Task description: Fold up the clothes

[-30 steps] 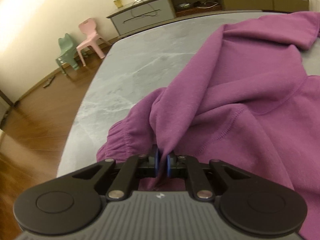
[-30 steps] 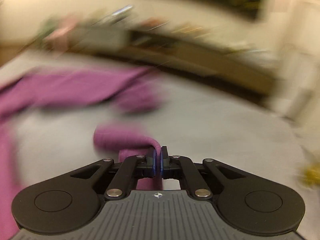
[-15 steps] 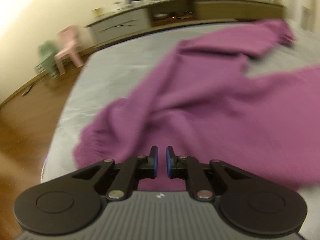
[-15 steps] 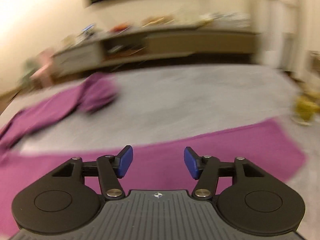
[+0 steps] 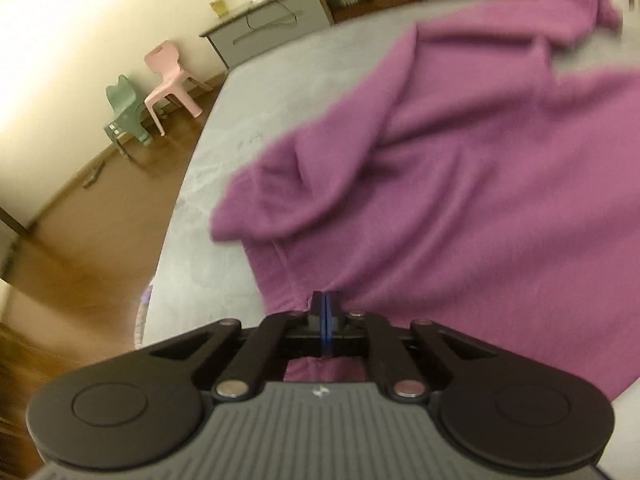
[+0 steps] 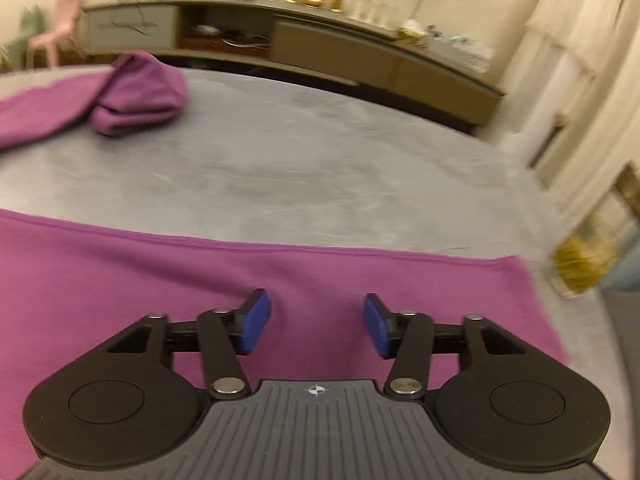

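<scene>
Left gripper (image 5: 325, 312) pinched tight on near edge of purple sweatshirt (image 5: 460, 184), fabric bunched at blue pads. Right gripper (image 6: 316, 326) spread wide, gripping nothing, above flat near part of garment. Sweatshirt spread on grey table (image 6: 320, 152); sleeve end (image 6: 136, 96) folded far left. Pink chair (image 5: 170, 76), green chair (image 5: 126, 114) by wall.

A: How many clothes are on the grey table (image 6: 320, 148)?

B: One purple garment (image 5: 460, 184). On the far side of the table it has one sleeve (image 6: 100, 100), bunched up.

A: And chairs?

B: Two small chairs beyond the table, one pink chair (image 5: 170, 76) and one green chair (image 5: 124, 110) (they stand side by side).

A: Grippers?

B: Two, the left gripper (image 5: 325, 312) and the right gripper (image 6: 316, 326). Behind the table there is one long sideboard (image 6: 280, 40).
</scene>
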`<action>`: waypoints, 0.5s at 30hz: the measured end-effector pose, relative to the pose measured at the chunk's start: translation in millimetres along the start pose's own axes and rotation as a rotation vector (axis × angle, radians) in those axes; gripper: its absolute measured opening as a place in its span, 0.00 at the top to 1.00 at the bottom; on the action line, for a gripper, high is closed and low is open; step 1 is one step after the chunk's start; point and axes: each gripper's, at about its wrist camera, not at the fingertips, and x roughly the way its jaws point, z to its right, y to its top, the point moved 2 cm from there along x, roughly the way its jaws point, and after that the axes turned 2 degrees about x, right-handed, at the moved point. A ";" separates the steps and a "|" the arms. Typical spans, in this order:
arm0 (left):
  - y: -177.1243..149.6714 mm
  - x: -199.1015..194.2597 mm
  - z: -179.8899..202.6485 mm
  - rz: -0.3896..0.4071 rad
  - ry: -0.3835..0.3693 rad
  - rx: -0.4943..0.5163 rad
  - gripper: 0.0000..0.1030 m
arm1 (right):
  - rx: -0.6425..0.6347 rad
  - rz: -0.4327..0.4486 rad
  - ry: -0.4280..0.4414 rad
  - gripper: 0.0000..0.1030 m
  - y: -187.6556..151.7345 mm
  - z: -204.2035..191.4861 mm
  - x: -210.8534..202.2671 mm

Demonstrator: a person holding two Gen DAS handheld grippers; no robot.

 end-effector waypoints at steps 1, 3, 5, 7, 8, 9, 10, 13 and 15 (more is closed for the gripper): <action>6.7 -12.2 -3.4 0.049 -0.001 -0.009 0.92 | 0.016 0.026 0.022 0.45 4.0 -3.7 -9.5; 19.1 -26.9 -8.0 0.155 -0.003 -0.023 0.84 | 0.066 0.100 0.110 0.42 16.0 -12.3 -35.5; 37.2 -14.7 -6.8 0.175 0.003 -0.022 0.83 | 0.108 0.153 0.221 0.28 35.4 -27.4 -50.7; 56.4 11.4 7.3 0.156 0.040 0.026 0.80 | 0.115 0.155 0.293 0.16 57.6 -52.9 -41.2; 62.4 24.5 15.9 0.140 0.057 0.047 0.78 | 0.108 0.140 0.299 0.16 67.7 -65.3 -29.6; 69.1 38.3 21.9 0.122 0.084 0.069 0.78 | 0.101 0.125 0.305 0.15 77.7 -77.7 -18.1; 73.4 47.9 25.9 0.120 0.113 0.068 0.78 | 0.095 0.109 0.311 0.15 87.7 -90.2 -6.5; 79.4 68.2 25.7 0.111 0.124 0.037 0.79 | 0.207 0.067 0.288 0.15 111.6 -102.1 42.3; 85.1 78.2 21.7 0.107 0.121 0.028 0.87 | 0.275 0.059 0.328 0.22 120.8 -101.6 64.9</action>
